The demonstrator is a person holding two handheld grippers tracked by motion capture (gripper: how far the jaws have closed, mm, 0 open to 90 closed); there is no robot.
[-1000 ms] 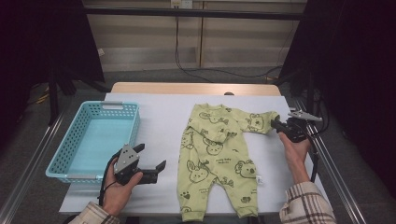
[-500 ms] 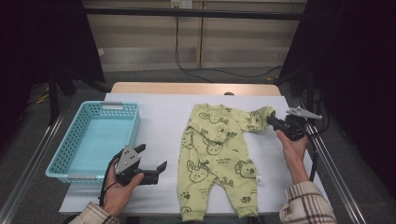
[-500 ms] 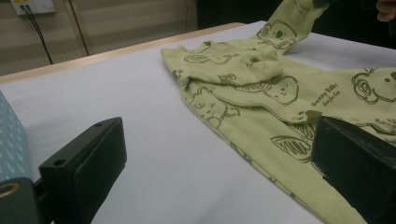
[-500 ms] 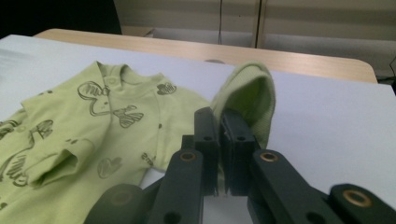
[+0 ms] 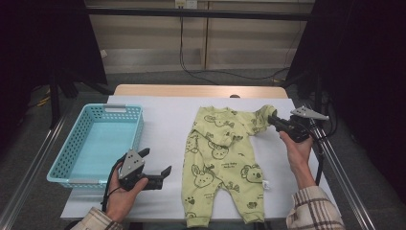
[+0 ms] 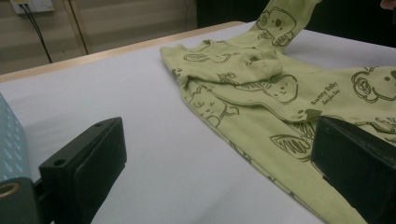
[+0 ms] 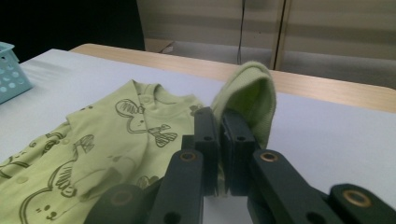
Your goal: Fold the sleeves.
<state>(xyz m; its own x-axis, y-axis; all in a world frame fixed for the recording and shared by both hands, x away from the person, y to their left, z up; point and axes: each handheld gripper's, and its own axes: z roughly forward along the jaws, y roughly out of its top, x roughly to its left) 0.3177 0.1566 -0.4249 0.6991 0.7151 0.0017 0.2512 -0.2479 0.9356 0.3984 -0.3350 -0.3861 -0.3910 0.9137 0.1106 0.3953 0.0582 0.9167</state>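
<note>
High view: my right claw [image 5: 274, 120], pinching the pale-green printed cotton baby romper's [image 5: 221, 160] sleeve, has lifted it off the bench, ready to fold inward.

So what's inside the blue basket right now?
The basket holds nothing on the stretch of its pale blue floor seen from above; its near wall hides the strip just behind it. The romper lies on the table, its sleeve pinched by the right gripper.

Bare tabletop [image 5: 163, 120] between basket [image 5: 95, 139] and romper [image 5: 220, 158], free passage for either claw.
</note>
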